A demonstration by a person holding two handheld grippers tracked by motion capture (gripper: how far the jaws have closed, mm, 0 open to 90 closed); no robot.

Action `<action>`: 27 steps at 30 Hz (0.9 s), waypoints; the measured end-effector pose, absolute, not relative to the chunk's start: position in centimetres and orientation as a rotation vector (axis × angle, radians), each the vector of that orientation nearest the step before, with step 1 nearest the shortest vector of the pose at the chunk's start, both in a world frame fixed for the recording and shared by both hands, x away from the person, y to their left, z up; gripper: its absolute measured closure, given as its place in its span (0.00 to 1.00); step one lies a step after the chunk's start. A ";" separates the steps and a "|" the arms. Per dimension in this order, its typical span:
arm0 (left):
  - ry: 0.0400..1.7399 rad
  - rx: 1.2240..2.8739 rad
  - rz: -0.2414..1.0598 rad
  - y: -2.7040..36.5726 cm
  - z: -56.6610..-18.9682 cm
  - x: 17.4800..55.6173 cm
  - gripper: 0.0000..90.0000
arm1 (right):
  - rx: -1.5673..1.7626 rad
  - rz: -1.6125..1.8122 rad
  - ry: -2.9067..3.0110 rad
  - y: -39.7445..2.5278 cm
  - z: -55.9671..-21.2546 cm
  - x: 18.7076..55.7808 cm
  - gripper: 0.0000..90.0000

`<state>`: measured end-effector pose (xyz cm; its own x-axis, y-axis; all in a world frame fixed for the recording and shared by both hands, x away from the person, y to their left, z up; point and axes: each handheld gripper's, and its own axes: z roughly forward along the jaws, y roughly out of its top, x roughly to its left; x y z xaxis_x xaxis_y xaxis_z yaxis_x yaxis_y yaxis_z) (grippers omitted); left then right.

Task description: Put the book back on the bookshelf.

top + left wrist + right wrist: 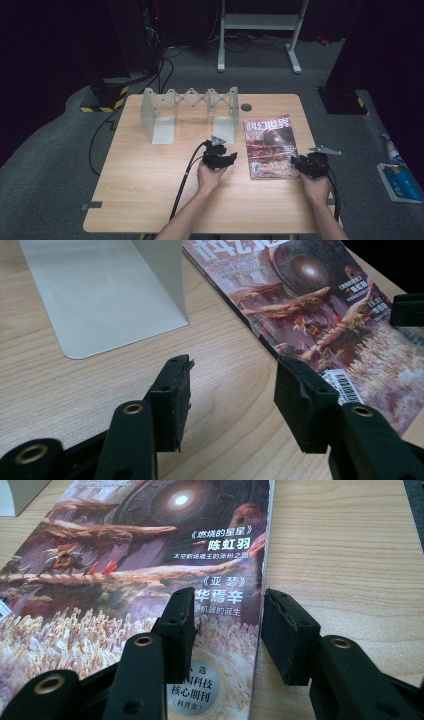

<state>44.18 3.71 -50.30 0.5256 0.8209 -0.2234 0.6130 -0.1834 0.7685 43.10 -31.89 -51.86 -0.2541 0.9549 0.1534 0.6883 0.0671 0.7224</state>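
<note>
Two grippers over one wooden bench (150, 190), which takes up the centre of the high view. Dark floor all round, a white frame at top centre, a blue-and-white item at the right edge, lower half.

White expanding book rack (187, 112) upright in the upper middle of the bench, zigzag lattice between two end plates; in the left gripper view one base plate flat on the wood at upper left.

Magazine (270, 147) flat on the bench, centre-right of the high view, cover up, red and brown artwork, title at its far end. In the left gripper view spread across the upper right, barcode near its lower corner. In the right gripper view covering the left and centre, one long edge running up the middle of the frame.

Left gripper (218, 159) held in a hand at centre of the high view, between rack and magazine, near the magazine's left edge. Released: jaws wide apart over bare wood in the left gripper view (232, 390), nothing between them, the right-hand jaw close to the magazine's edge.

Right gripper (305, 164) at the magazine's lower right corner. Released too: jaws parted in the right gripper view (227, 625), straddling the magazine's edge, one jaw over the cover, the other over wood. Contact with the cover not discernible.
</note>
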 end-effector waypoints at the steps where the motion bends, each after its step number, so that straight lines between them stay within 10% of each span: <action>1: 1.180 1.888 0.299 3.6 -50.4 44.2 0.53 | 1.638 1.008 1.989 -31.9 -51.9 43.1 0.63; 27: 1.159 1.917 0.228 -0.8 -52.3 44.7 0.52 | 1.664 0.985 1.991 -31.3 -51.7 42.6 0.62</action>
<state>44.69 -0.80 -52.35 0.5520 0.7925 -0.2594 0.6353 -0.1982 0.7464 42.60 -31.34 -51.65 -0.2389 0.9587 0.1545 0.7047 0.0617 0.7068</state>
